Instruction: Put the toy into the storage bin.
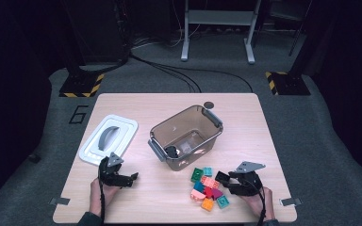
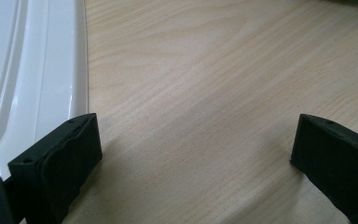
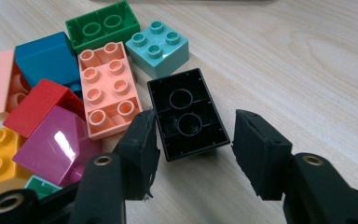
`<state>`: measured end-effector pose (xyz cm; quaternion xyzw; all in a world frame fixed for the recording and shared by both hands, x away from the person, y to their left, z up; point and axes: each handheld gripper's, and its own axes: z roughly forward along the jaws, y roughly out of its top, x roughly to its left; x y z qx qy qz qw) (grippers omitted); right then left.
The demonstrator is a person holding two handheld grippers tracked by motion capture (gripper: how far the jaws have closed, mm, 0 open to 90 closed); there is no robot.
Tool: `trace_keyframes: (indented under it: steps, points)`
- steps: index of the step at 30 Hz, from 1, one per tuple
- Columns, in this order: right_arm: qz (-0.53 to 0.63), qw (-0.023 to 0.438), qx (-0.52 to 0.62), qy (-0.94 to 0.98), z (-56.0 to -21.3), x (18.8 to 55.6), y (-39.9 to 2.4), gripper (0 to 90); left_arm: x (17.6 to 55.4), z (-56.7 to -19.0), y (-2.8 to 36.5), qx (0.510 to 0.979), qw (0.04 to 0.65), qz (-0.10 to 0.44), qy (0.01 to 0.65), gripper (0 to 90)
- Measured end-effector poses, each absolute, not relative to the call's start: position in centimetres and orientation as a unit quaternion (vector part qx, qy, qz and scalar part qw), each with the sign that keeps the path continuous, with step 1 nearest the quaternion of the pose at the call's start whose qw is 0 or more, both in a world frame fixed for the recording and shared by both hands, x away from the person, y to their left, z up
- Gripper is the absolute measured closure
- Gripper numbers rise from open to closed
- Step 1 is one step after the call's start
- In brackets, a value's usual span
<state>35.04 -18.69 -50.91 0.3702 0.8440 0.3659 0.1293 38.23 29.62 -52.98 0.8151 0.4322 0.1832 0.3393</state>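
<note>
A black brick [image 3: 189,114] lies upside down on the table, at the right edge of a heap of coloured bricks [image 1: 207,188]. My right gripper [image 3: 193,135] has a jaw on each side of it. The left pad [image 3: 142,144] is against the brick's side, and a thin gap shows at the right pad [image 3: 256,149]. In the high view the right gripper [image 1: 224,178] points left at the heap from the table's front right. My left gripper [image 1: 131,178] rests at the front left, open, with bare wood between its jaws [image 2: 196,149].
A clear grey bin [image 1: 188,113] stands in the middle of the table with a small black piece [image 1: 171,151] inside. Its white lid [image 1: 108,139] lies at the left, just beside my left gripper. A salmon brick [image 3: 107,88], a green brick [image 3: 103,25] and a teal brick [image 3: 157,41] crowd the black one.
</note>
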Motion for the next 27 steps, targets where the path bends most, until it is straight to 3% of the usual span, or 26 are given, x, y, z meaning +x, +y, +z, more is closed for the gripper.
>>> trace_keyframes:
  steps: [4,9,27]
  points:
    - [0.367,0.132,0.369,0.844,-51.2,35.2,-18.6,49.7,38.2,-53.0,29.6,0.815,0.340,0.184,0.432,1.4]
    - [0.367,0.139,0.373,0.841,-51.5,35.2,-18.5,58.0,38.2,-53.0,29.6,0.815,0.339,0.183,0.432,1.4]
    - [0.384,0.152,0.388,0.824,-50.4,36.0,-19.1,58.9,38.2,-53.0,29.6,0.813,0.341,0.184,0.435,1.4]
